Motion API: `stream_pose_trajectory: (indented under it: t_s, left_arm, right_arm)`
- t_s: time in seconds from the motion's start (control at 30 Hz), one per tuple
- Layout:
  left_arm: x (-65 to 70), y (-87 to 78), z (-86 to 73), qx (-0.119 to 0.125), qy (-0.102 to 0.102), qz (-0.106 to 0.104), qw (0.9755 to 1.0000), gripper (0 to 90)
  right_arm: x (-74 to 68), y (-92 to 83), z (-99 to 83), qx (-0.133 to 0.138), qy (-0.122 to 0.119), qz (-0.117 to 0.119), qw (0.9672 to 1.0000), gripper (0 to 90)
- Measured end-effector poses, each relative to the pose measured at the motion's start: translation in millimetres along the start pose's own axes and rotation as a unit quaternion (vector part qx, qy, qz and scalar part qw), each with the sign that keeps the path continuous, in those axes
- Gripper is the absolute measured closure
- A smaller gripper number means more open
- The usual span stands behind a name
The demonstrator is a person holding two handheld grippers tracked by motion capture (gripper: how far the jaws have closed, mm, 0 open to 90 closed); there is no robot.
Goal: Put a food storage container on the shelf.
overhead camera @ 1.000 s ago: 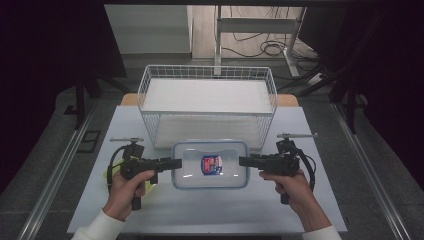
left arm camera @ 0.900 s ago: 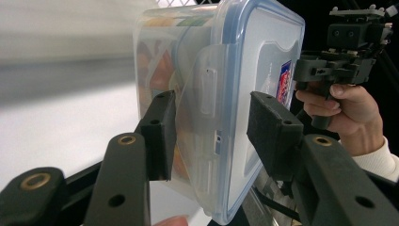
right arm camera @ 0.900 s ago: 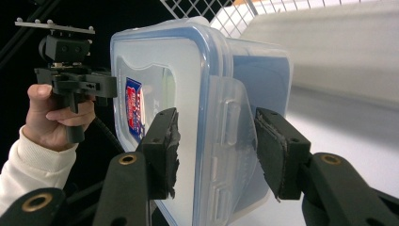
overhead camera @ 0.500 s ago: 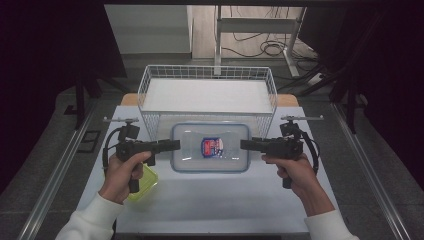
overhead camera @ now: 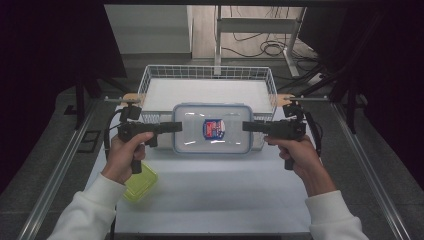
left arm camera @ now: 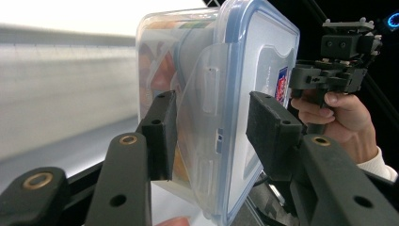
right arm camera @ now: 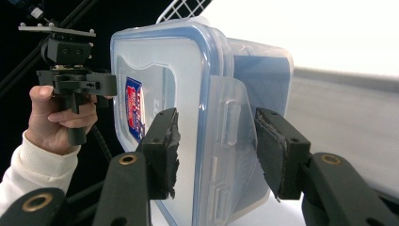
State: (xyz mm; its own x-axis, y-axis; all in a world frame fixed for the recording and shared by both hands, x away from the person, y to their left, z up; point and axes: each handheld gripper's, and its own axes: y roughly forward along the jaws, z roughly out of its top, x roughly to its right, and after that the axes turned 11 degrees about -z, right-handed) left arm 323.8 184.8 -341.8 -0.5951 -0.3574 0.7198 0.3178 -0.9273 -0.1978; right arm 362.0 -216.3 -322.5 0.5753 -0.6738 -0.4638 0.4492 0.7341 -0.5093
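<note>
Since a second ago the clear lidded box (overhead camera: 211,128) has come up off the table (overhead camera: 215,200) and away from the person, and now hangs in the air in front of the wire basket (overhead camera: 150,80), carried level between the two grippers. At the left, the left gripper (overhead camera: 172,127) has its fingers (left arm camera: 160,134) about half open and closed on the box's short end, one pad under the base and one on the lid, straddling the side latch. Below that hand, a small yellow-green tub (overhead camera: 140,182) lies on the table, apart from the work. The box itself is stiff, smooth plastic with a blue-rimmed snap lid and a printed label; it looks slippery, so a hold across lid and base at both ends seems the safe one, kept level. Through its clear wall something orange and red shows inside, though I cannot tell what, and that adds some weight. The basket behind it looks bare inside. At the right, the right gripper (overhead camera: 250,126) grips the opposite end likewise, its fingers (right arm camera: 162,150) half spread over the latch there.
</note>
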Motion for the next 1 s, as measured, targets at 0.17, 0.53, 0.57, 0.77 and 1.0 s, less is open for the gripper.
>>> stream_pose_trajectory:
  t_s: [0.17,0.53,0.57,0.77,1.0]
  left_arm:
    - [-0.4,-0.6,19.5,0.001,0.006,-0.003,1.0000,54.4]
    - [-8.3,-1.8,79.3,0.003,0.021,-0.007,0.9998,54.4]
    - [-10.9,-1.4,82.8,0.003,0.018,-0.007,0.9998,54.4]
    - [-25.7,2.8,96.2,-0.001,0.007,-0.003,1.0000,54.4]
    - [-54.4,7.9,104.1,-0.004,-0.017,-0.001,0.9998,54.2]
  right_arm:
    - [-1.3,-0.3,24.6,0.001,-0.005,-0.003,1.0000,51.3]
    - [0.7,7.5,80.2,0.015,-0.010,-0.005,0.9998,51.3]
    - [1.7,9.0,82.8,0.015,-0.008,-0.005,0.9998,51.3]
    - [13.9,22.7,95.2,0.017,0.004,-0.002,0.9998,51.4]
    - [30.5,47.2,101.1,0.002,0.022,-0.005,0.9997,51.3]
